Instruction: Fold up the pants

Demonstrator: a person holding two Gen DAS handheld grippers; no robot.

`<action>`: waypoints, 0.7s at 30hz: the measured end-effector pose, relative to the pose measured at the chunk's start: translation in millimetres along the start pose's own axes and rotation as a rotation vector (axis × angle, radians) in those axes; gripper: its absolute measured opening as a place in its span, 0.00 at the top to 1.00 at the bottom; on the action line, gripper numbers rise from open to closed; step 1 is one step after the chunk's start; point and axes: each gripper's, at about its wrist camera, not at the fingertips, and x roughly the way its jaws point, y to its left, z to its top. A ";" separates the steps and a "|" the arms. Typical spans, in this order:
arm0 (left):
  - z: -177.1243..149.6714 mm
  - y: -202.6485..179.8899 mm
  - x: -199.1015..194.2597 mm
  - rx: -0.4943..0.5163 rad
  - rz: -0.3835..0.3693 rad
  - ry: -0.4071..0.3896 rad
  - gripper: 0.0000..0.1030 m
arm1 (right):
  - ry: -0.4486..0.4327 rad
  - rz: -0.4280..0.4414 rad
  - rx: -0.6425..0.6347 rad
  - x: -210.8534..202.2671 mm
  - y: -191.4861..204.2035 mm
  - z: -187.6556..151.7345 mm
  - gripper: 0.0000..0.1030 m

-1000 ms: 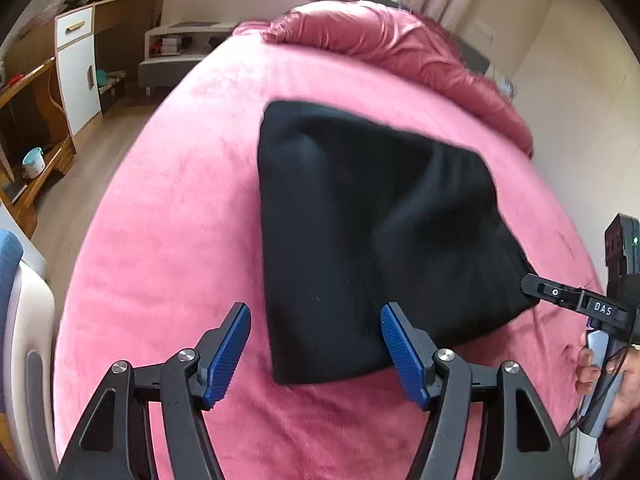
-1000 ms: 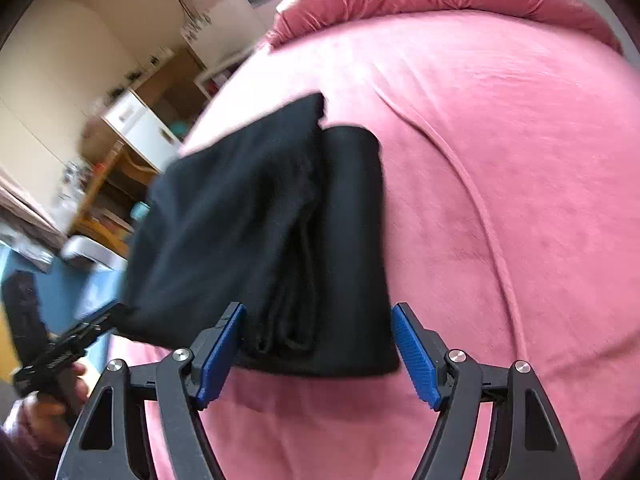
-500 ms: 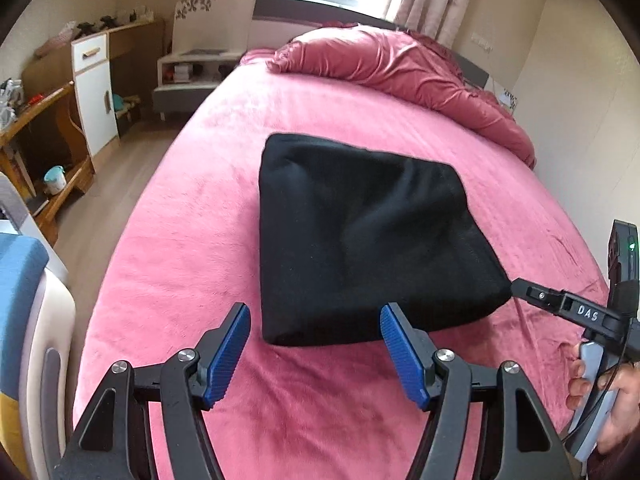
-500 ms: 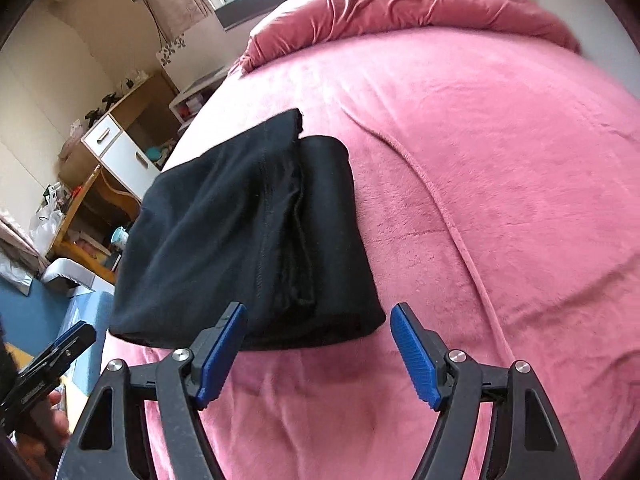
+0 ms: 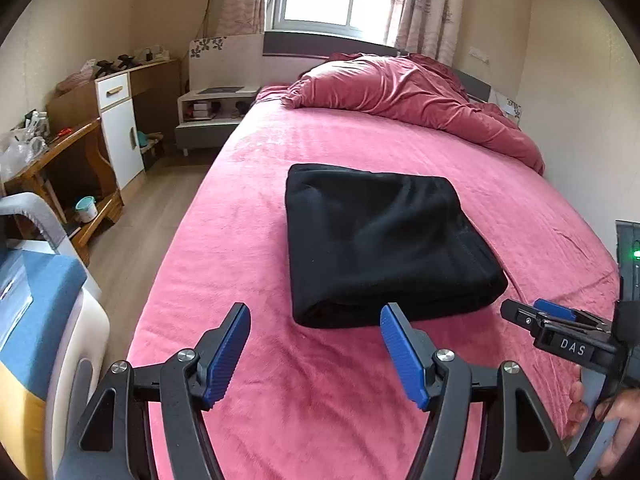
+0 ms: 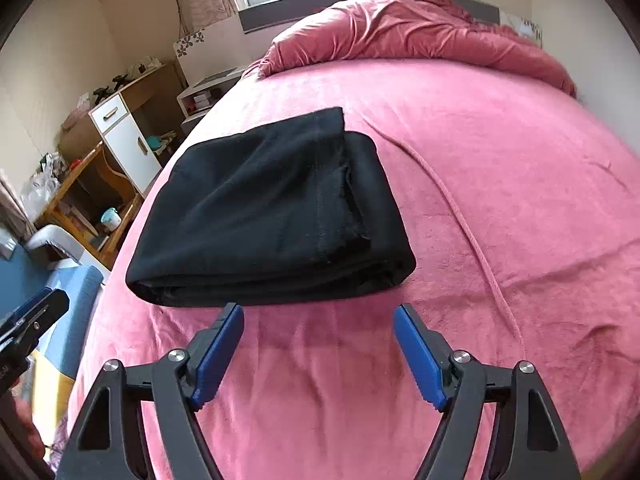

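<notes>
The black pants [image 5: 380, 240] lie folded into a thick rectangle on the pink bed [image 5: 248, 208]; they also show in the right wrist view [image 6: 272, 216], with layered edges on their right side. My left gripper [image 5: 316, 344] is open and empty, just short of the bundle's near edge. My right gripper [image 6: 318, 344] is open and empty, also just short of the near edge. The right gripper also shows at the right of the left wrist view [image 5: 560, 332], clear of the pants.
A crumpled pink duvet [image 5: 408, 92] lies at the head of the bed under the window. A white cabinet and wooden desk [image 5: 116, 128] stand left across the floor. A blue and white seat [image 5: 36, 320] is near left. A ridge [image 6: 472, 232] creases the sheet.
Both grippers have drawn back and risen away from the folded pants, which now lie whole in view. The pants have stayed put on the bed.
</notes>
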 end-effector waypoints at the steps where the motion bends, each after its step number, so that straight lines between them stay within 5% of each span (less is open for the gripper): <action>1: -1.3 0.5 -2.3 -0.004 0.009 -0.003 0.33 | -0.013 -0.012 -0.009 -4.2 4.2 -1.6 0.24; 21: -14.8 0.7 -17.8 0.015 0.083 -0.020 0.32 | -0.061 -0.094 -0.084 -29.2 37.7 -16.6 0.20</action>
